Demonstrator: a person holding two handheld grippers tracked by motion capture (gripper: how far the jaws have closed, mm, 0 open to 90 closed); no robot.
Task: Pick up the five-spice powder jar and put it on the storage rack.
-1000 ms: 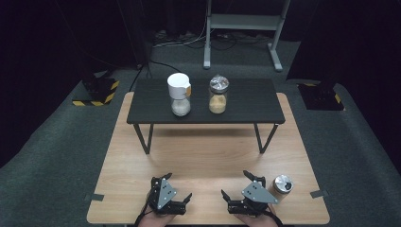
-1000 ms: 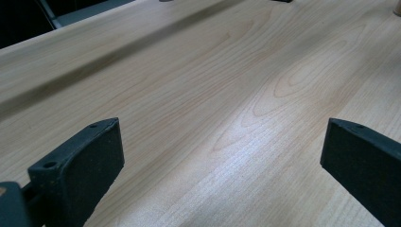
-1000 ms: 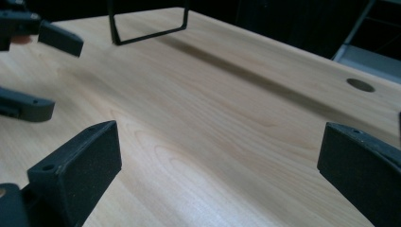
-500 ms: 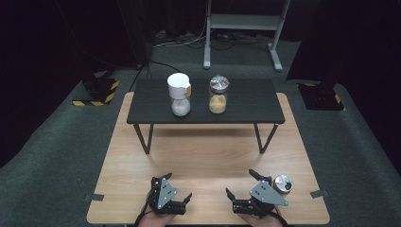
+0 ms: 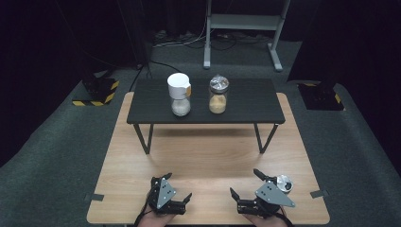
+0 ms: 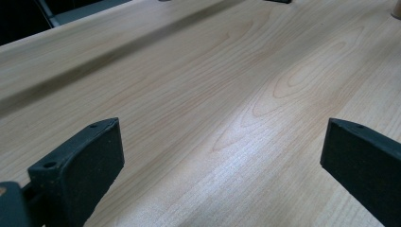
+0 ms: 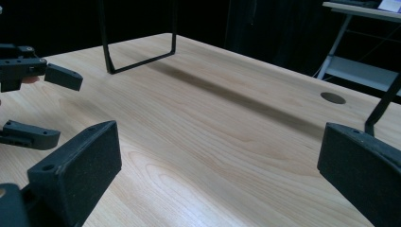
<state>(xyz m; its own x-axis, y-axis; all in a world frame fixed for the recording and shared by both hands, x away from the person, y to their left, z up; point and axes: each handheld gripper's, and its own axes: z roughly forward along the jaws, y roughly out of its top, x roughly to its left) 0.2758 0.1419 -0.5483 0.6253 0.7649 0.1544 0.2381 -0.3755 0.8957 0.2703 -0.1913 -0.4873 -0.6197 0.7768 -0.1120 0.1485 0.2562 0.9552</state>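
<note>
At the near edge of the bench [image 5: 208,156], 2 handheld grippers rest low over bare wood. Left gripper [image 5: 178,188]: jaws spread wide, nothing between them; its own view shows wood grain alone between the 2 pads. Right gripper [image 5: 243,182]: jaws likewise wide apart and empty, angled toward the middle of the bench. Just beside the right gripper, on its outer side, lies a small round metal lid [image 5: 284,182], flat on the wood, apparently not gripped.

Farther off, a low black shelf-table [image 5: 246,99] stands on the bench. On it, 2 jars near each other: left jar [image 5: 180,105] with pale contents and a white cup [image 5: 178,85] seemingly upturned over its top; right jar [image 5: 217,97] with tan contents and a crinkled foil-like top.

Judgement: work looks to be at an early stage. Lid is off and set down near the right gripper; both jars untouched at the far side; neither gripper holds anything. Reaching, grasping and any lidding or pouring remain.
</note>
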